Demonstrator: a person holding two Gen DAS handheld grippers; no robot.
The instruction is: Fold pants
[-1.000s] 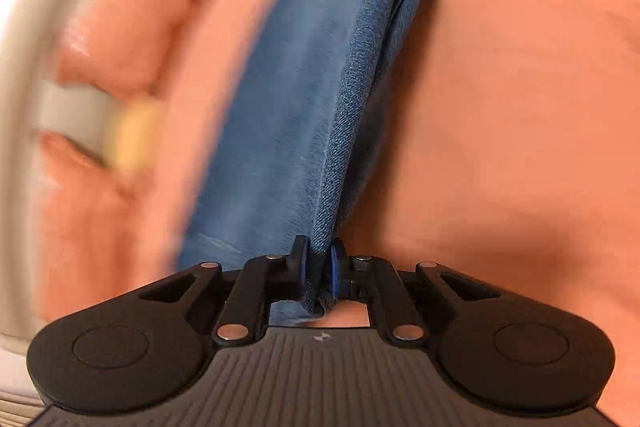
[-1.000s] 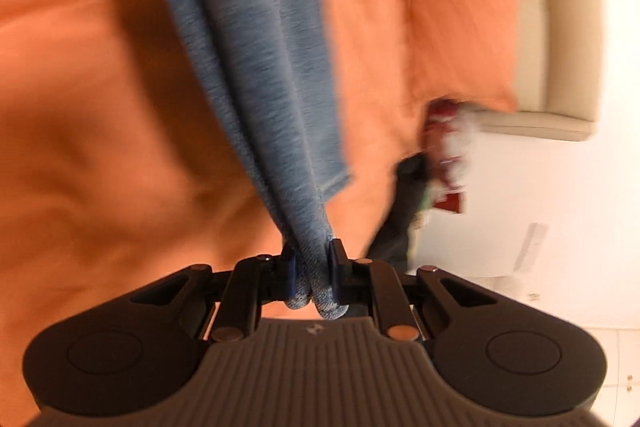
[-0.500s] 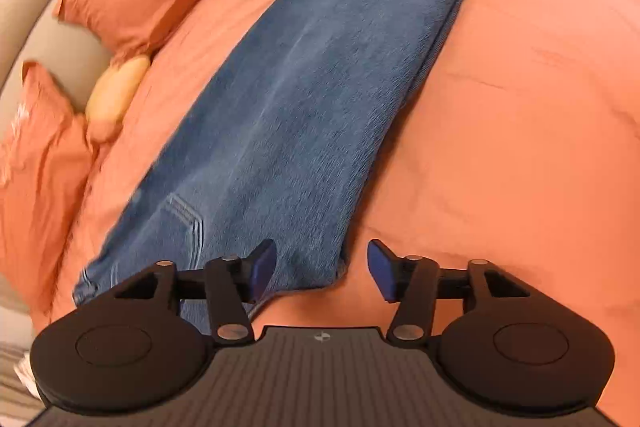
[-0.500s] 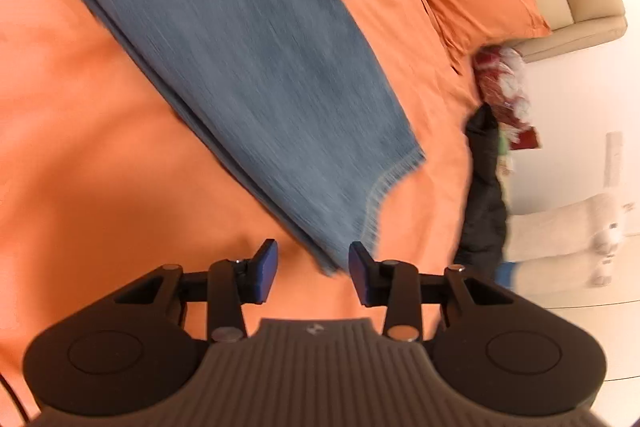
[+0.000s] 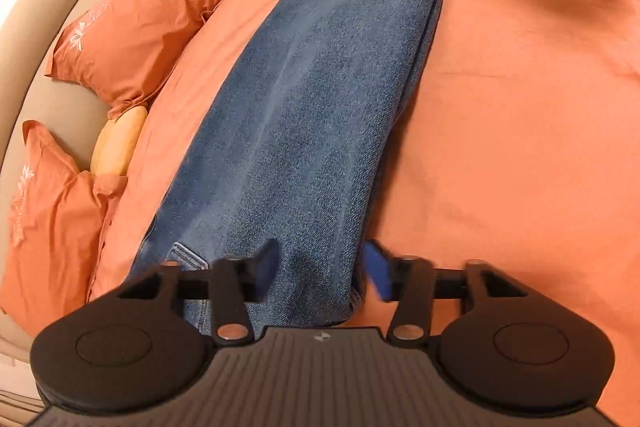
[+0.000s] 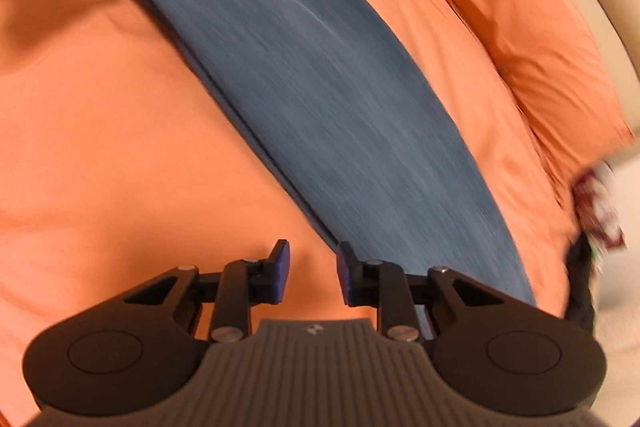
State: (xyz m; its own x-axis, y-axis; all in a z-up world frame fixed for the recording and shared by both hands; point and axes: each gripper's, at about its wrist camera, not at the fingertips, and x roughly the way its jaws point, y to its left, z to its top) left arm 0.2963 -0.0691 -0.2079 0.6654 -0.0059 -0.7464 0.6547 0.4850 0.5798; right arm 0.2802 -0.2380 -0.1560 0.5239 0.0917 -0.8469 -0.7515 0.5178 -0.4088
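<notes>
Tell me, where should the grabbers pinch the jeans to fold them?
Probably at the two ends. The jeans lie flat in a long strip on the orange bedsheet, legs stacked. The left gripper is open over the waist end, by the pocket; the right gripper is open beside the other end. Pinch each end's edge from above, then bring them together.

No legible text or labels
</notes>
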